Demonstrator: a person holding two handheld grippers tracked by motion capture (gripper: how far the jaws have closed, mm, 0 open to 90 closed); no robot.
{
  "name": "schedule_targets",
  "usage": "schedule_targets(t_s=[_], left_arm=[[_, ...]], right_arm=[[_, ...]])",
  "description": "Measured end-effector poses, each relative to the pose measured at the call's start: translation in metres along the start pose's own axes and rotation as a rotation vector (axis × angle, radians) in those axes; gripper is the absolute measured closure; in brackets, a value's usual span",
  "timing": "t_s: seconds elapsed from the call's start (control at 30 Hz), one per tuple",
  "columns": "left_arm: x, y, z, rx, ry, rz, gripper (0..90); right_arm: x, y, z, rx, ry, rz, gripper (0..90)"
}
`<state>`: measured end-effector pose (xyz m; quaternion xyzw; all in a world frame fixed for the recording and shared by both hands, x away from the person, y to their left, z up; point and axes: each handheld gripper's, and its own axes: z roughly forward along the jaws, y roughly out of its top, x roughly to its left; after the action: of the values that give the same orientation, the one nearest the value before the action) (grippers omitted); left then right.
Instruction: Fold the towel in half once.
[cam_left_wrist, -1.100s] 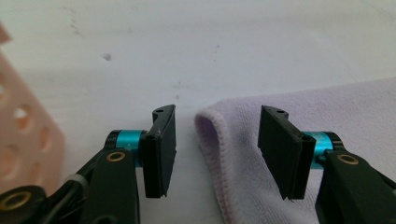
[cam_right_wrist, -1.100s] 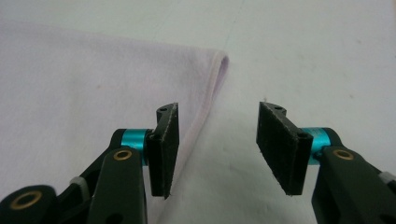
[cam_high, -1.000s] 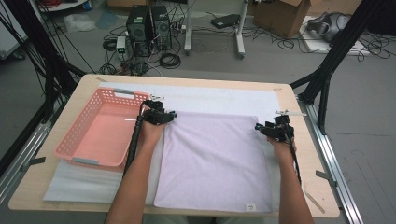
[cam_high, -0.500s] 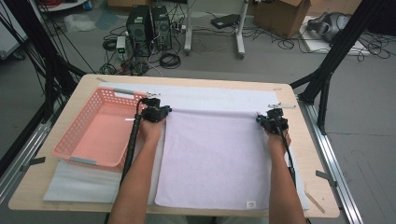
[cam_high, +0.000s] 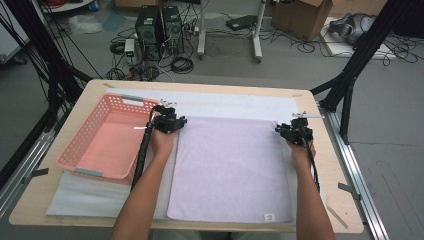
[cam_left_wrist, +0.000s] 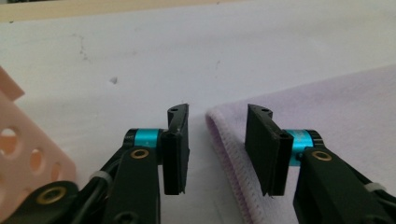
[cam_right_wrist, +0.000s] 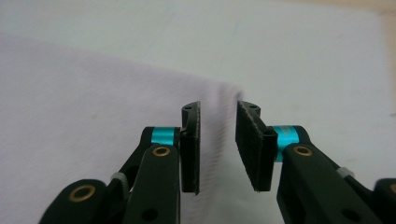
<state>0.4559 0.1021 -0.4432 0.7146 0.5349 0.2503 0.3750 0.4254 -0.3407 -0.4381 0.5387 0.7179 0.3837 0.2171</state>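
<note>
Lying flat mid-table, the lilac towel (cam_high: 230, 167) has a gripper at each far corner. Left gripper (cam_left_wrist: 217, 149) and right gripper (cam_right_wrist: 218, 147) have just been opening — both parted, towel corner between, ungripped.

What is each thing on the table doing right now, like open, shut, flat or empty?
Lilac terry towel: spread flat, far corners between the jaws.
Pink perforated plastic basket: upright, empty.
Left hand-held gripper: jaws just opening, apart around the towel's corner edge, not pressing.
Right hand-held gripper: jaws just opening, apart over the other far corner.
White sheet: lying flat under the towel.
</note>
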Motion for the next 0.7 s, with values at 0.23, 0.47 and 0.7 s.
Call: schedule_targets(t_s=[0.23, 0.47, 0.7], left_arm=[[0.004, -0.001, -0.001, 0.037, 0.016, -0.041, 53.5], [-0.002, -0.004, -0.031, -0.079, -0.240, -0.099, 38.9], [-0.034, -0.021, -0.077, -0.181, -0.384, 0.032, 20.4]], right_arm=[[0.000, -0.005, -0.004, 0.088, -0.235, -0.031, 60.9], [0.001, -0.005, -0.044, 0.001, -0.041, 0.011, 46.2], [0.018, -0.038, -0.079, 0.062, 0.131, -0.049, 28.6]])
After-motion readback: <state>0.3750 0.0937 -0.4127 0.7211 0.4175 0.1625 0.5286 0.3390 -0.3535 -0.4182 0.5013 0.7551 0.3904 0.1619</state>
